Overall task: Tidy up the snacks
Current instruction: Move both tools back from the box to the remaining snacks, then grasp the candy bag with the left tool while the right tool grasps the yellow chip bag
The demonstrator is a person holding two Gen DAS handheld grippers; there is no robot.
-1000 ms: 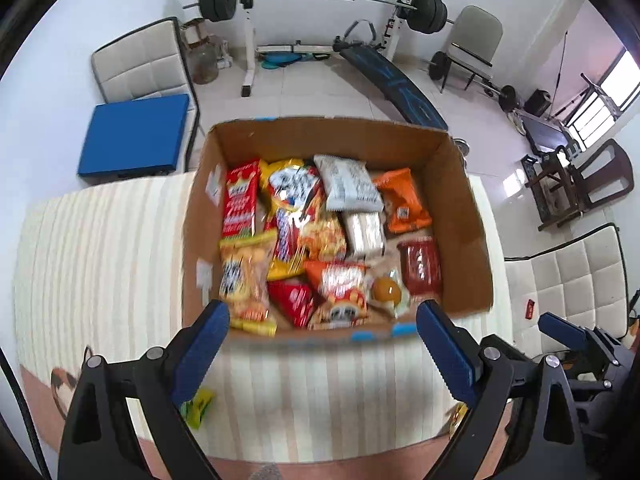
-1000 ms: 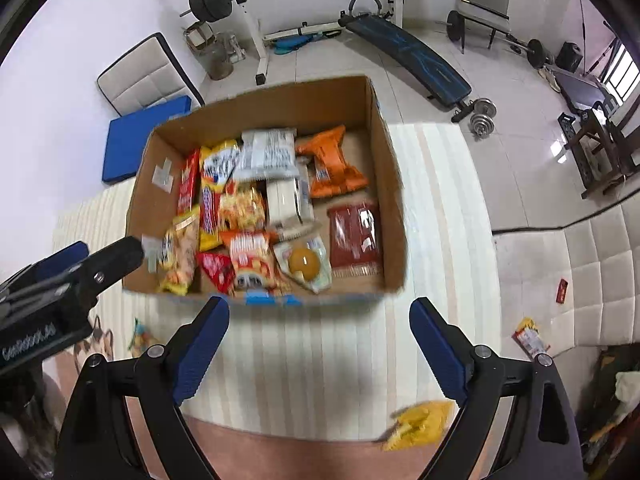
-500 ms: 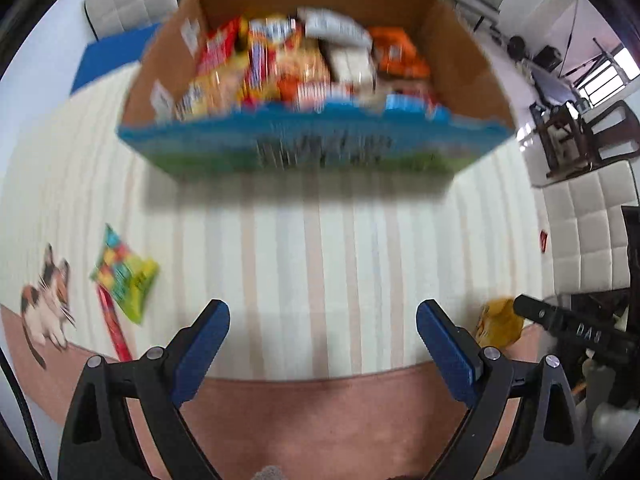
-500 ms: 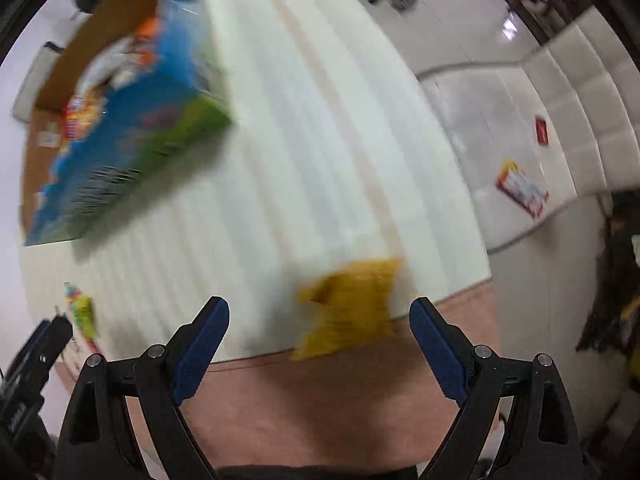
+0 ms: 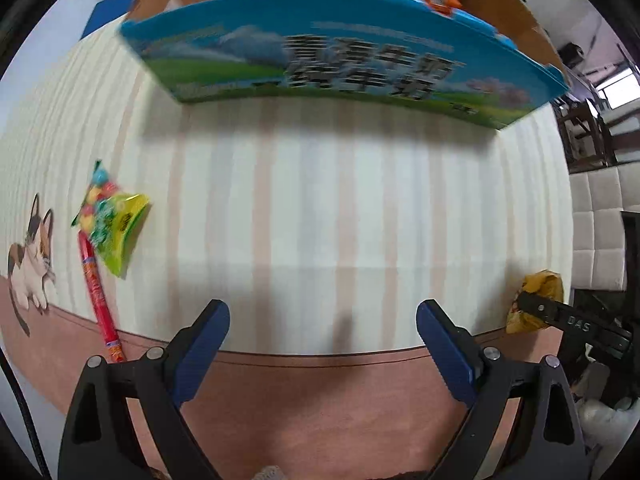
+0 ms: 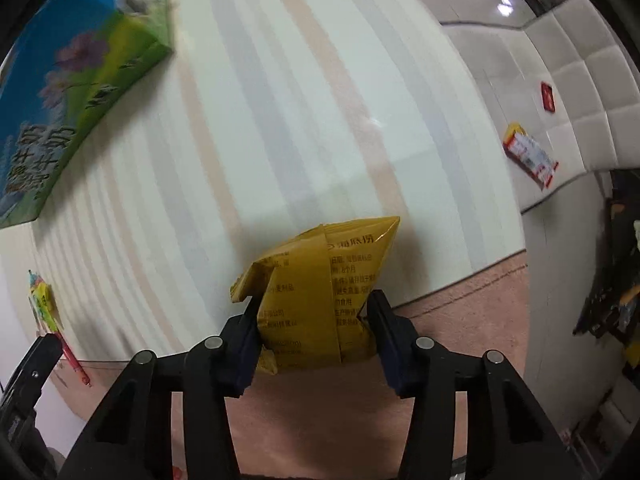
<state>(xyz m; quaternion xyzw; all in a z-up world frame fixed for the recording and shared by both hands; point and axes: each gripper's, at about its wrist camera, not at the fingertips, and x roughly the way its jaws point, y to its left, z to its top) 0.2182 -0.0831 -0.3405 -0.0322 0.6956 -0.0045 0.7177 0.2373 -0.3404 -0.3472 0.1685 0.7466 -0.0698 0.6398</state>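
Observation:
My right gripper [image 6: 310, 312] is shut on a yellow snack bag [image 6: 320, 296] at the near edge of the striped table [image 6: 300, 100]; the bag also shows in the left wrist view [image 5: 536, 300]. My left gripper [image 5: 322, 328] is open and empty, low over the table's near edge. The cardboard snack box [image 5: 340, 64] with a blue and green printed side stands at the far side, full of snack packs, and shows in the right wrist view [image 6: 68, 92]. A green candy bag [image 5: 110, 224] and a red stick pack [image 5: 96, 292] lie at the left.
A cat picture [image 5: 30, 256] is printed on the tablecloth at the left. A white padded seat [image 6: 560, 92] stands right of the table with a snack pack [image 6: 530, 156] and a small red packet [image 6: 548, 98] on it.
Both grippers dropped from above the box to table height. My right gripper moved over the yellow bag and closed on it. My left gripper stayed open.

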